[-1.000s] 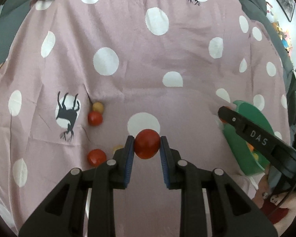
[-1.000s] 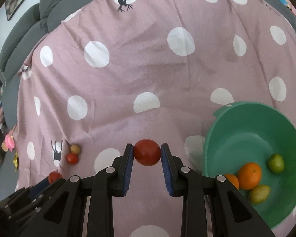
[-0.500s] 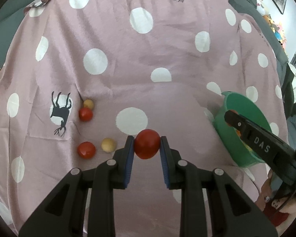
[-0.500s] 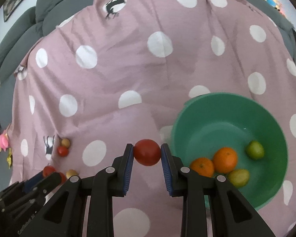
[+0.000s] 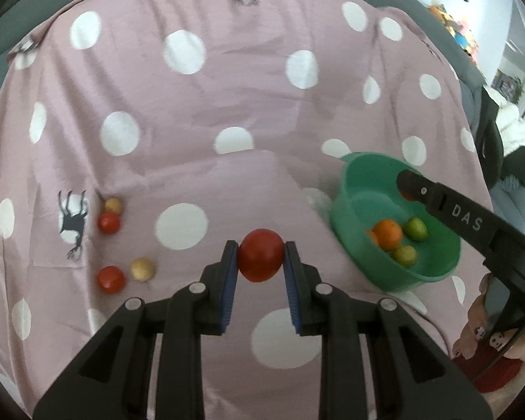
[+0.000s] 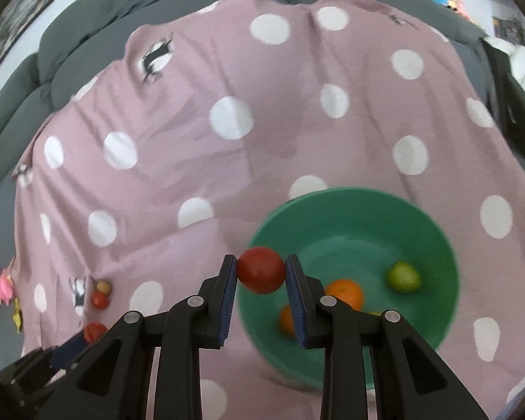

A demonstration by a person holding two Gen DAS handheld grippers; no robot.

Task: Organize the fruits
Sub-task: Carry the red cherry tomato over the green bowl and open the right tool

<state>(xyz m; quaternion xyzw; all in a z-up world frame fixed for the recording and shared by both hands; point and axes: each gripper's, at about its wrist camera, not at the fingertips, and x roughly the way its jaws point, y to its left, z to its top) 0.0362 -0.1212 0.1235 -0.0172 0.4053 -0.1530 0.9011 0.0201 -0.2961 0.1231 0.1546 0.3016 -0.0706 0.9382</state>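
My left gripper (image 5: pixel 260 260) is shut on a red tomato (image 5: pixel 260 259) above the pink dotted cloth, left of the green bowl (image 5: pixel 353 182). My right gripper (image 6: pixel 260 271) is shut on another red tomato (image 6: pixel 261 269) over the left rim of the green bowl (image 6: pixel 437 231). The bowl holds oranges (image 6: pixel 344 292) and green fruits (image 6: pixel 402 276). Two small red fruits (image 5: pixel 111 279) and two yellowish ones (image 5: pixel 142 268) lie on the cloth at the left.
The pink dotted cloth (image 5: pixel 227 87) covers a grey sofa (image 6: pixel 87 52). The right gripper's black arm (image 5: pixel 472 224) reaches over the bowl in the left wrist view. Toys and clutter sit at the far right edge.
Both grippers have risen and moved right with their tomatoes. The right gripper now hangs over the bowl's left rim; the bowl shows fully in the left wrist view.
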